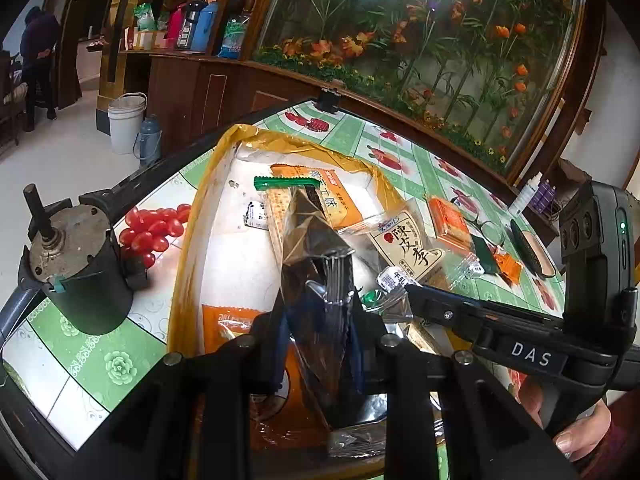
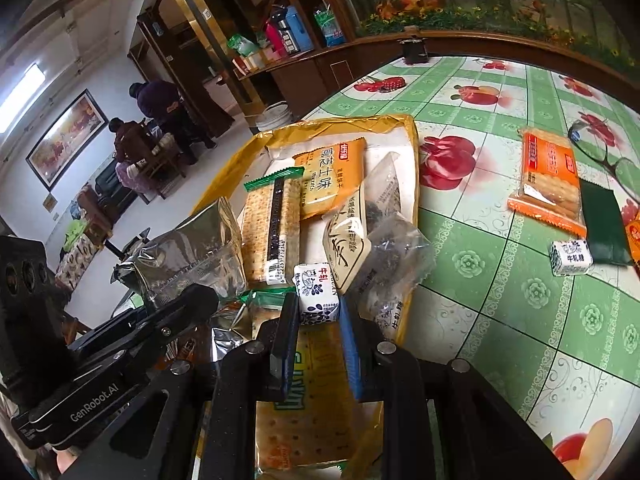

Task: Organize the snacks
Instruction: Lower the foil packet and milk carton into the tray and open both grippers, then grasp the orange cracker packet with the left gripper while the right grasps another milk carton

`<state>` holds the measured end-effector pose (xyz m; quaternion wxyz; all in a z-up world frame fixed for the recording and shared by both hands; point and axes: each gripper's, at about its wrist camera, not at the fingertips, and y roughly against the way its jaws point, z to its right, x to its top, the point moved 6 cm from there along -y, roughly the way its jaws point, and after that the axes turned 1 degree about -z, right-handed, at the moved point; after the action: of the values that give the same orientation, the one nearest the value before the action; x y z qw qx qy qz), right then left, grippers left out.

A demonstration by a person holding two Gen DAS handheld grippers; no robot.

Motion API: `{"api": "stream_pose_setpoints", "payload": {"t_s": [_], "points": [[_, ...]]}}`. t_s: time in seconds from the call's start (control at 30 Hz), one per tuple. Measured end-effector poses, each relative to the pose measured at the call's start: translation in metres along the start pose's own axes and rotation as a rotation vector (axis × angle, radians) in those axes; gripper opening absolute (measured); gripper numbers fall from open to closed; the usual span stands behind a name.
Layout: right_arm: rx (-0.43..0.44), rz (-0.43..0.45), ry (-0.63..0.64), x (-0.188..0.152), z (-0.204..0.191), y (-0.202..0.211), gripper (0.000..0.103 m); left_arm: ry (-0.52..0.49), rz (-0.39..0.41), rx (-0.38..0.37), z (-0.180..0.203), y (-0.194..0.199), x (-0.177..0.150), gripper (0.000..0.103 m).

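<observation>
Snacks are mid-sorting into the yellow-rimmed tray [image 2: 412, 136] on the tabletop [image 2: 500, 280]. Left tongs [image 1: 320, 300] are clamped on a brown foil packet [image 1: 316, 240] above the tray; right tongs [image 2: 316, 316] pinch a white nougat candy [image 2: 316, 294] over it. Next, I judge, each piece needs lowering and releasing; crackers [image 2: 550, 176] outside the tray wait.

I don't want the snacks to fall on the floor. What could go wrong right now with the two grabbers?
The right gripper pinches a small white nougat candy only at its lower end, so it might slip out. The left gripper holds a shiny foil packet by one end; it may swing and knock other snacks. The yellow-rimmed tray is already piled up, so something dropped there could slide over the rim.
</observation>
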<state>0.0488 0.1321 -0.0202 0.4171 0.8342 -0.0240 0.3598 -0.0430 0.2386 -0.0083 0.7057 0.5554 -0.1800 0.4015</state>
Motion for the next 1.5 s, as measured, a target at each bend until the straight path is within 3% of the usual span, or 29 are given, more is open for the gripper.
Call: {"api": "stream_pose_setpoints", "payload": {"t_s": [0.4,0.5,0.67,0.73,0.9,1.07,1.23,1.33,1.5], "points": [[-0.010,0.001,0.012,-0.003,0.001,0.004,0.023,-0.002,0.006,0.027,0.001,-0.001,0.000,0.024],[-0.004,-0.008,0.016,-0.003,0.000,0.006,0.030,-0.002,0.011,0.037,0.000,0.000,0.000,0.024],[0.019,0.002,0.032,-0.005,-0.007,0.014,0.054,-0.016,0.015,0.067,0.002,0.000,-0.001,0.025],[0.013,0.012,0.041,-0.005,-0.009,0.017,0.057,-0.021,0.018,0.078,0.001,0.001,-0.001,0.027],[0.036,0.012,0.025,-0.005,-0.008,0.024,0.059,-0.027,0.030,0.094,0.001,0.004,-0.001,0.039],[0.127,0.011,-0.004,-0.002,-0.007,0.035,0.074,-0.023,0.043,0.100,-0.001,0.008,-0.002,0.040],[0.190,0.031,-0.001,0.003,-0.013,0.048,0.088,-0.049,0.066,0.132,0.004,0.013,-0.001,0.057],[0.193,0.035,0.012,0.004,-0.016,0.054,0.089,-0.069,0.086,0.151,0.007,0.016,0.000,0.058],[0.211,0.058,-0.002,0.007,-0.015,0.065,0.089,-0.100,0.103,0.182,0.014,0.023,0.001,0.072]]}}
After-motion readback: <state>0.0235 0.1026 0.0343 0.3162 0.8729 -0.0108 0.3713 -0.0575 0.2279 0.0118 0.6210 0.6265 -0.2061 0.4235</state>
